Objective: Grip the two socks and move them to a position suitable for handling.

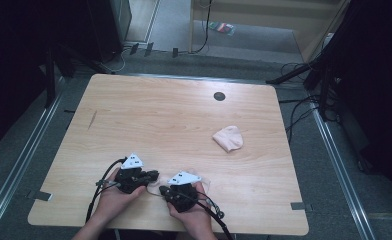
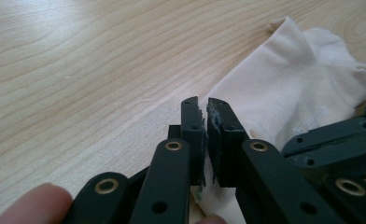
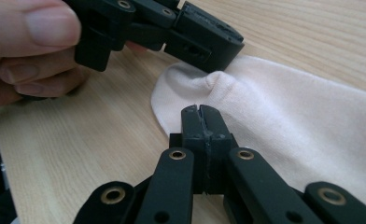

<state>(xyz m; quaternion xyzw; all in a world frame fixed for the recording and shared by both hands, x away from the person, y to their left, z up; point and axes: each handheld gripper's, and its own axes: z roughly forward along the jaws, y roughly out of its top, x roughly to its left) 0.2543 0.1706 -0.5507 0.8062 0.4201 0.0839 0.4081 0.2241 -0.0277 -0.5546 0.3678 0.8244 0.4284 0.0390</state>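
Pale wood tabletop carries 2 cream socks: a balled sock well apart at the right, and a flat sock at the near edge between both tools. Left gripper is clenched on the flat sock's edge. Right gripper rests pinched together on that same sock, though I cannot tell whether it grips cloth.

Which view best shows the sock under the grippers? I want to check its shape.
The right gripper view: the sock spreads wide across it, the toe end clear. The left gripper view shows part of it behind the jaws. In the high view the hands and grippers mostly hide it.
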